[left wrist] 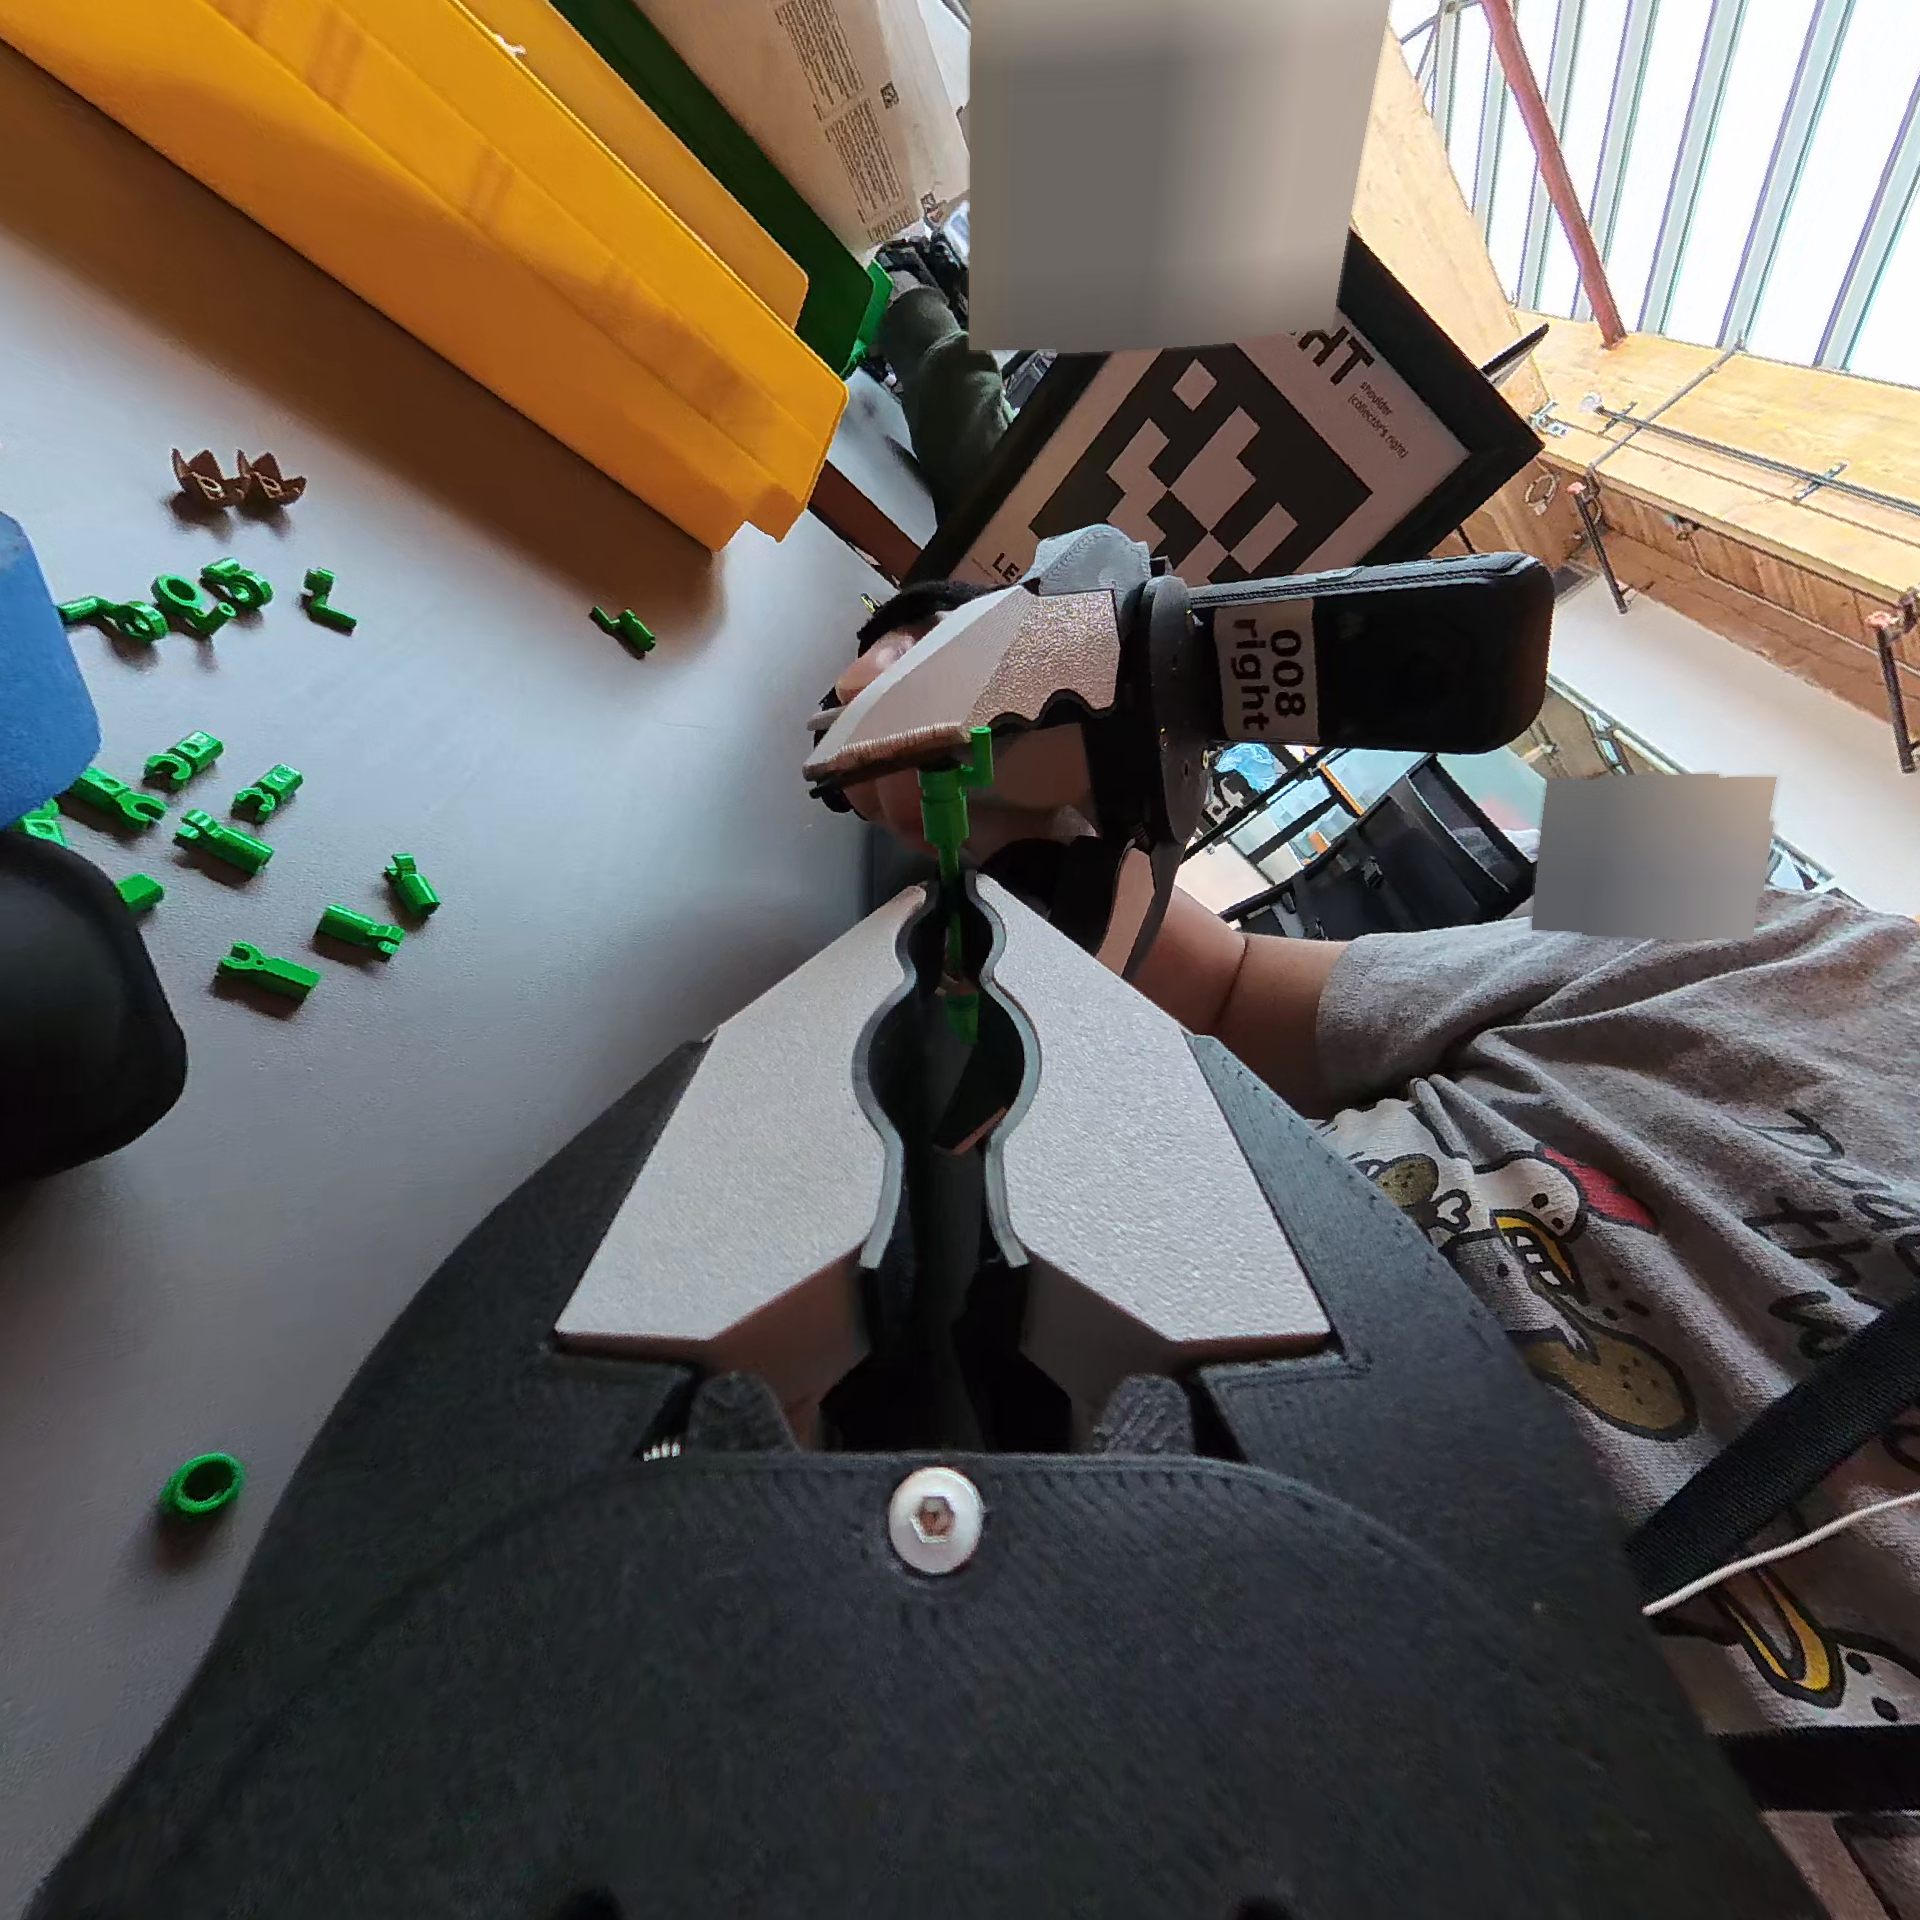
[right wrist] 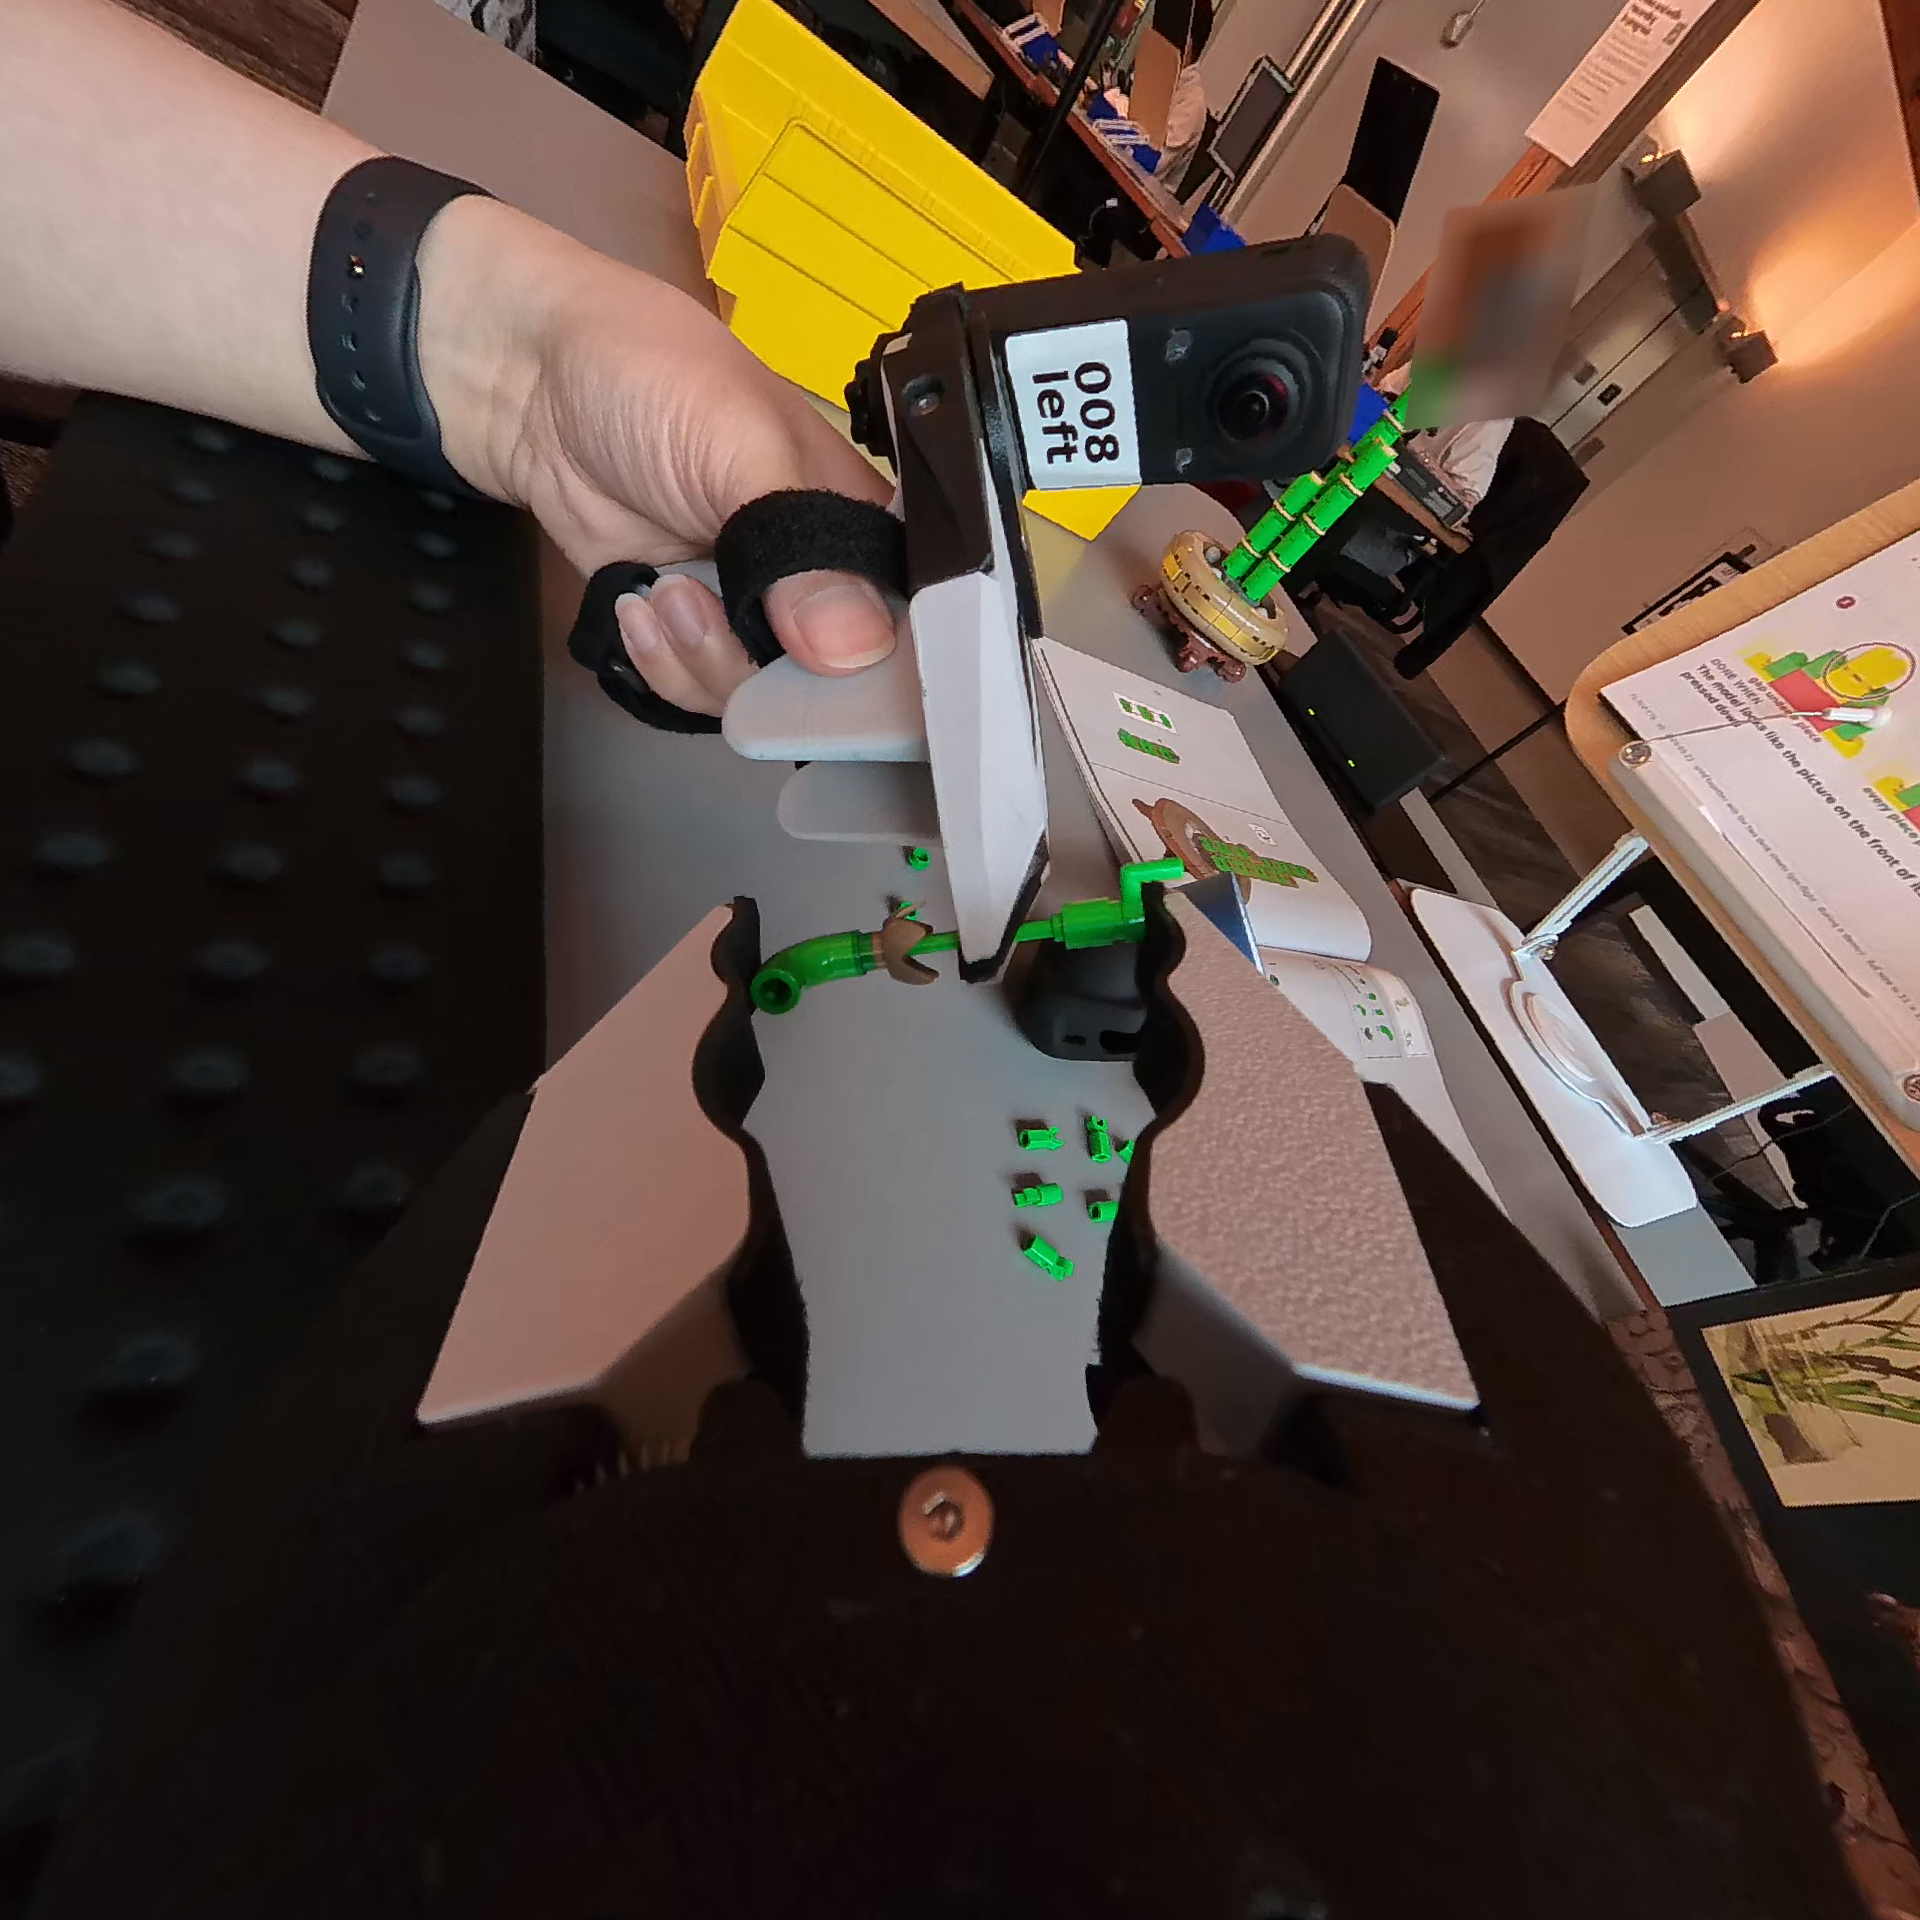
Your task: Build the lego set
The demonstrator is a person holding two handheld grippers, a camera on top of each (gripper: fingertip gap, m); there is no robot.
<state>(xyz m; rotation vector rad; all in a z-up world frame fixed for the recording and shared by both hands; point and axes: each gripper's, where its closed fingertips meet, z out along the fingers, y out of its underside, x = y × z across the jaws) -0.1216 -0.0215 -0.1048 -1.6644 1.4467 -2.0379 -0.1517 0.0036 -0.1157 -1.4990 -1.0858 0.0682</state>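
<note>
Left gripper [left wrist: 951, 894] clamping green stem [left wrist: 948, 821], right gripper [right wrist: 951, 935] astride

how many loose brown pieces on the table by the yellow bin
2: side by side, one brown piece left, the other right, near the yellow bin. Others may be hidden.

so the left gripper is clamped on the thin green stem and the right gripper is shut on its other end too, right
Not quite. The left gripper is clamped on the thin green stem, but the right gripper is open: the right wrist view shows its fingers spread wide on either side of the stem, not shut on its end.
</note>
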